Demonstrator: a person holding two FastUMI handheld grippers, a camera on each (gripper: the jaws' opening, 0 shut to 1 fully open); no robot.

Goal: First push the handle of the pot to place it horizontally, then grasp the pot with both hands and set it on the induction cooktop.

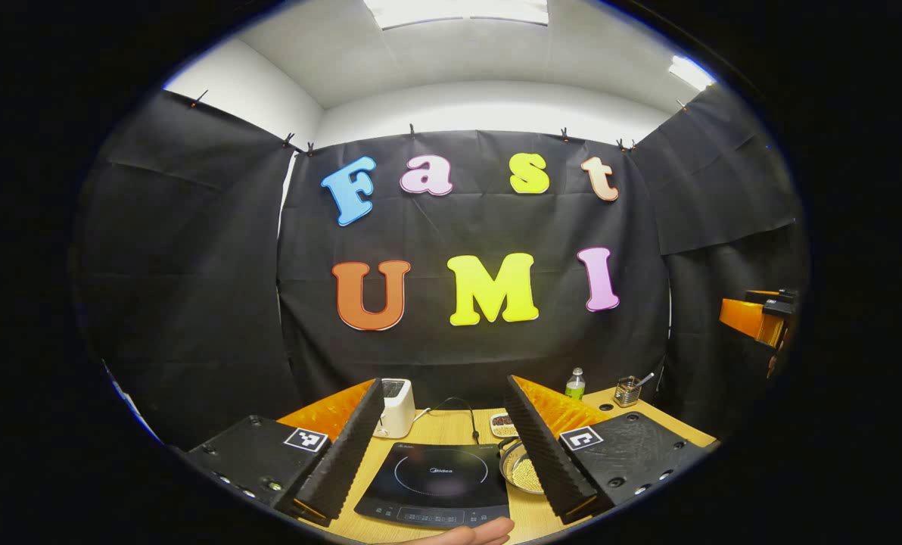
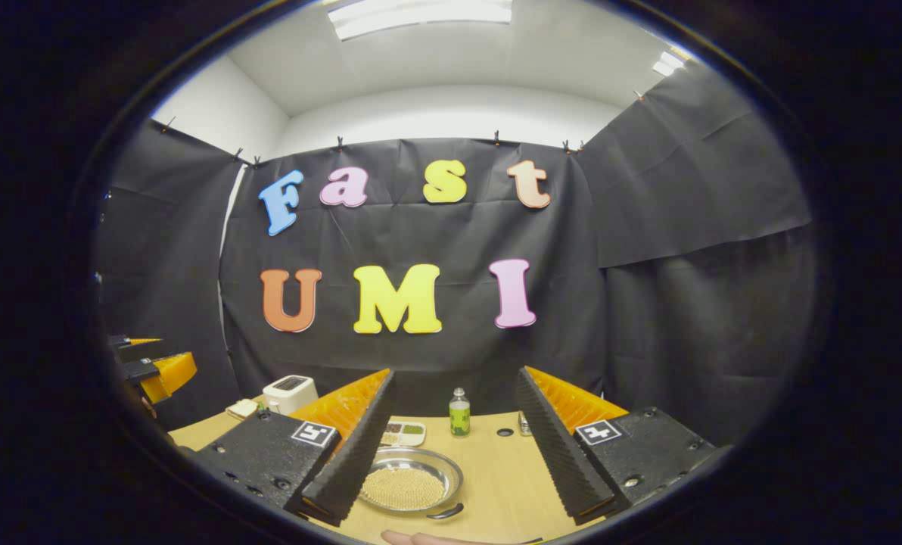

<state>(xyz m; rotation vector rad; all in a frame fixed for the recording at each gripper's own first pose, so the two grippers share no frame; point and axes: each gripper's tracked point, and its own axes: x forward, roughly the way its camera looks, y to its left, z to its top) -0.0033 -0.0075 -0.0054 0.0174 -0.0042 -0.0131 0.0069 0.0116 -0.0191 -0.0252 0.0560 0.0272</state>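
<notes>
While both claws gape, pot [image 2: 409, 482] between right claw [image 2: 451, 473] fingers, beside cooktop [image 1: 436, 475], left claw [image 1: 440, 454] above.

in my left gripper view my right-hand finger [image 1: 543, 446] covers most of the pot [image 1: 523, 473], so i see only a slice of its rim and pale contents. the cooktop [image 1: 436, 484] has its near edge hidden by a fingertip [image 1: 470, 534] cut off at the bottom. in my right gripper view the pot's handle [image 2: 445, 513] is too small to judge.
</notes>
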